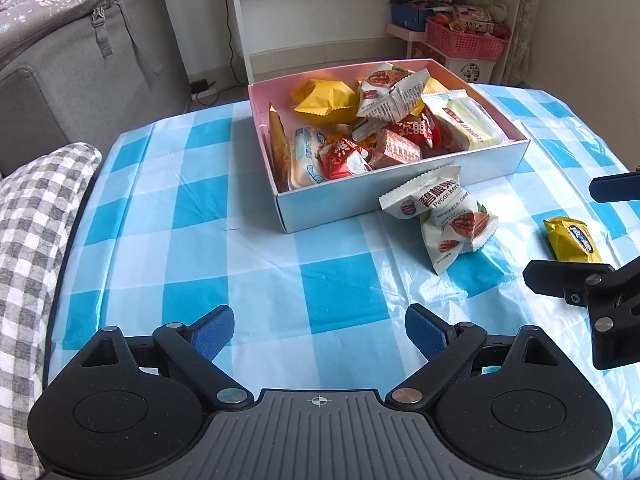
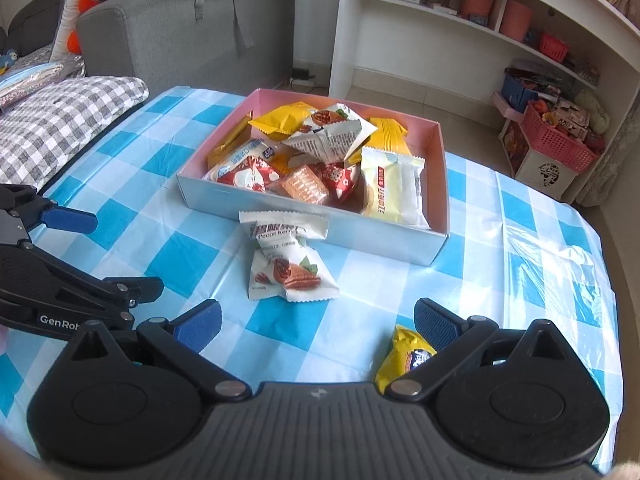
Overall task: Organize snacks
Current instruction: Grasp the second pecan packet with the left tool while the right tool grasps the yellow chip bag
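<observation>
1. While most wrapped snacks already sit in the shallow white cardboard box with the pink inside (image 1: pixel 404 196), we read this as the pick-up step for the leftovers on the blue-and-white checked plastic worktop (image 1: pixel 248 240).
2. Two white pecan-kernel packets (image 1: pixel 444 216) lie just in front of the box's near wall, the upper one leaning on it or just shy of it; we cannot tell which.
3. One small yellow foil snack packet (image 2: pixel 404 356) lies apart from them on the worktop, close under the right gripper (image 2: pixel 318 326), beside its right-hand finger.
4. Right gripper: fingers wide apart, nothing between them.
5. Left gripper (image 1: pixel 320 330): fingers also wide apart, empty, over bare cloth.
6. Our guess at the next move: the right gripper shifts sideways so the yellow packet lies between the fingers, lowers and closes on it.
7. Left gripper looks better placed for the pecan packets; it needs to travel forward and to its right.
8. Crinkly, puffy wrappers: we'd grip the body, not the sealed edge.
9. Box is crowded, so we'd drop into the emptier far left corner.
</observation>
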`<move>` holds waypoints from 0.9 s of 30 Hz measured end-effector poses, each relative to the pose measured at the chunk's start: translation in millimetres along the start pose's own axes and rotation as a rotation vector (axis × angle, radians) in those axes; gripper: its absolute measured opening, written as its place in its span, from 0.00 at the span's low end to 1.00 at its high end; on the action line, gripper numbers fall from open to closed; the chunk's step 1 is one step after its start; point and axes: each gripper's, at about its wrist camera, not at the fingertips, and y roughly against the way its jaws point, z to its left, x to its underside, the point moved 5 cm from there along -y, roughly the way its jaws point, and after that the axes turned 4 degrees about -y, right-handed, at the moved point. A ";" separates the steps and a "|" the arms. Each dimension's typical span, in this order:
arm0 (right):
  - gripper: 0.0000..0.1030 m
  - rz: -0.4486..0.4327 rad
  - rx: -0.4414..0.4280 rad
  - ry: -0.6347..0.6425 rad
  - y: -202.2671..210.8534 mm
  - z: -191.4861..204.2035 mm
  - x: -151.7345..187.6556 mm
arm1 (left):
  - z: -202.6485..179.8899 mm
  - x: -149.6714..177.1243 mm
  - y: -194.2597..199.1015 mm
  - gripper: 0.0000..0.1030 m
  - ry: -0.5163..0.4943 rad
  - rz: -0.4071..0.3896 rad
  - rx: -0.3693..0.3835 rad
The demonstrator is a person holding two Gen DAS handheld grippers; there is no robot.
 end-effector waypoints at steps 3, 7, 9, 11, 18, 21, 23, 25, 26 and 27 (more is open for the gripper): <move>1.00 0.040 -0.015 0.026 -1.8 -1.7 6.3 | -8.6 5.0 -5.4 0.91 -0.037 0.007 0.016; 1.00 0.065 -0.009 0.034 -2.6 -11.2 12.4 | -21.5 9.7 -14.3 0.91 -0.082 0.017 0.043; 1.00 0.075 -0.006 0.023 -2.1 -20.4 15.8 | -28.5 10.0 -18.3 0.91 -0.111 0.012 0.047; 1.00 0.082 0.001 0.005 -1.2 -31.2 18.2 | -36.4 9.4 -21.5 0.91 -0.136 0.005 0.057; 1.00 0.137 0.062 -0.002 -4.4 -64.0 32.3 | -61.9 -4.1 -30.1 0.91 -0.155 -0.043 0.088; 1.00 0.156 0.083 -0.007 -6.2 -74.6 38.0 | -67.4 -11.8 -35.3 0.91 -0.113 -0.045 0.103; 0.99 0.173 0.086 -0.022 -9.1 -80.1 40.6 | -69.7 -16.7 -36.8 0.91 -0.087 -0.053 0.104; 0.99 0.180 0.088 -0.034 -11.4 -83.1 41.7 | -72.1 -23.6 -38.3 0.91 -0.058 -0.062 0.100; 0.99 0.181 0.089 -0.038 -12.0 -83.5 41.5 | -72.8 -26.2 -38.6 0.91 -0.045 -0.067 0.099; 0.99 0.181 0.087 -0.042 -12.4 -83.6 40.9 | -73.4 -30.5 -39.6 0.91 -0.023 -0.073 0.097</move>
